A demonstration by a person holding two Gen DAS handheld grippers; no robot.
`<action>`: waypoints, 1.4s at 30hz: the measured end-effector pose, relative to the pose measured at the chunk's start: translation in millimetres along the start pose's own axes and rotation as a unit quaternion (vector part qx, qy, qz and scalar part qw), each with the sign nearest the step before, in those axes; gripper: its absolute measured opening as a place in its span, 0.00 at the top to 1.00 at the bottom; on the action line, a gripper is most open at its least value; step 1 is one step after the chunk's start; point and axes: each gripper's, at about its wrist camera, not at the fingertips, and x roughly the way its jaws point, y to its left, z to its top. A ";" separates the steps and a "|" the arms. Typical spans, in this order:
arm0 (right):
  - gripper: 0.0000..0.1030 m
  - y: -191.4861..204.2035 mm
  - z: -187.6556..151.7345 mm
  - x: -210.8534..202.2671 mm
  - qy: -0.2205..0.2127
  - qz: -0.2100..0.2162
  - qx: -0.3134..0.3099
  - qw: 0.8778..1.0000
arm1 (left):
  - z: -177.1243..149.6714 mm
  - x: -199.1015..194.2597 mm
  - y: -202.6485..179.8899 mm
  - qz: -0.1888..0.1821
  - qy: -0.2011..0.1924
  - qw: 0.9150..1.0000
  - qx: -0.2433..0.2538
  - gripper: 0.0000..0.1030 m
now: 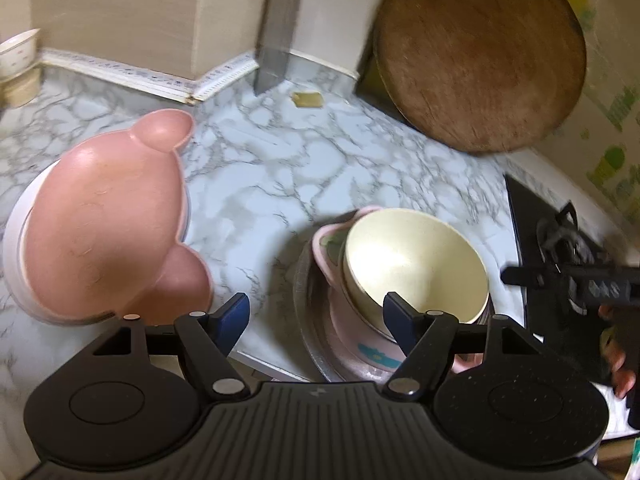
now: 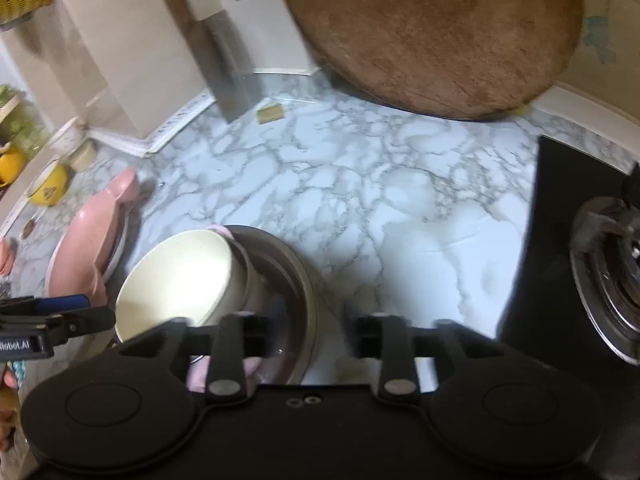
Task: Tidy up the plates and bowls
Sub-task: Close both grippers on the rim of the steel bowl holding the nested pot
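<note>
Both claws wide apart, nothing between their pads; dishes stacked on marble counter.

Left gripper (image 1: 316, 322) stood spread above the counter edge, holding nothing; right gripper (image 2: 304, 338) likewise spread, its fingers blurred. Cream bowl (image 1: 416, 264) sat tilted in a pink bowl (image 1: 360, 344) on a metal plate (image 1: 308, 320). Pink eared plate (image 1: 108, 232) lay on a white plate (image 1: 16, 248) to the left. Marble counter (image 1: 280, 168); round wooden board (image 1: 480, 56) and cleaver (image 1: 278, 36) leaned against the wall; gas hob (image 2: 608, 276) cut off at right.

Cream bowl (image 1: 416, 264) tilted, nested in pink bowl (image 1: 352, 332) on metal plate (image 1: 308, 320); pink bear-shaped plate (image 1: 108, 232) atop white plate (image 1: 12, 248), left.
</note>
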 end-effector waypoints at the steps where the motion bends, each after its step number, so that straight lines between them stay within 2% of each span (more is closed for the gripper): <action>1: 0.03 -0.7 -0.2 0.8 0.002 0.004 -0.007 1.000 | -1.1 -2.9 1.6 0.003 -0.005 1.000 -0.007 0.29; 2: 0.01 -1.4 -0.4 1.4 0.003 0.007 -0.011 1.000 | -2.2 -5.8 3.2 0.007 -0.008 1.000 -0.015 0.29; 3: 0.04 -2.5 -0.2 3.0 0.006 0.008 -0.012 1.000 | -3.7 -8.6 5.6 0.011 -0.012 1.000 -0.024 0.29; 6: 0.04 -4.6 -0.1 8.2 0.012 0.005 -0.022 1.000 | -11.4 -14.7 12.2 0.018 -0.017 0.999 -0.039 0.29; 11: 0.04 -8.7 -0.1 18.6 0.033 0.005 -0.028 0.999 | -27.2 1.3 18.4 0.031 0.012 0.998 -0.058 0.29; 16: 0.16 -11.9 0.2 34.3 0.062 0.009 -0.017 0.998 | -34.6 15.3 15.0 0.034 0.015 0.997 -0.063 0.29; 23: 0.30 -15.5 5.2 52.2 0.072 0.014 0.006 0.997 | -40.1 26.5 10.8 0.036 0.022 0.997 -0.072 0.31; 25: 0.37 -14.8 5.5 54.6 0.073 0.016 0.007 0.997 | -40.9 29.7 8.8 0.034 0.024 0.996 -0.073 0.36; 27: 0.44 -12.7 6.2 56.9 0.074 0.020 0.006 0.997 | -41.3 33.6 6.7 0.030 0.030 0.996 -0.073 0.48; 32: 0.56 -8.2 6.4 60.2 0.071 0.024 0.004 0.997 | -40.7 37.8 3.0 0.026 0.033 0.996 -0.076 0.65; 37: 0.65 -2.2 6.3 61.2 0.070 0.024 -0.006 0.997 | -39.7 40.5 -1.6 0.022 0.037 0.996 -0.073 0.74; 39: 0.67 -1.3 6.7 61.7 0.070 0.025 -0.007 0.997 | -39.1 40.8 -1.1 0.011 0.038 0.996 -0.079 0.84; 42: 0.71 -0.1 6.4 60.7 0.068 0.026 -0.007 0.997 | -38.3 39.5 -1.9 0.010 0.034 0.996 -0.080 0.86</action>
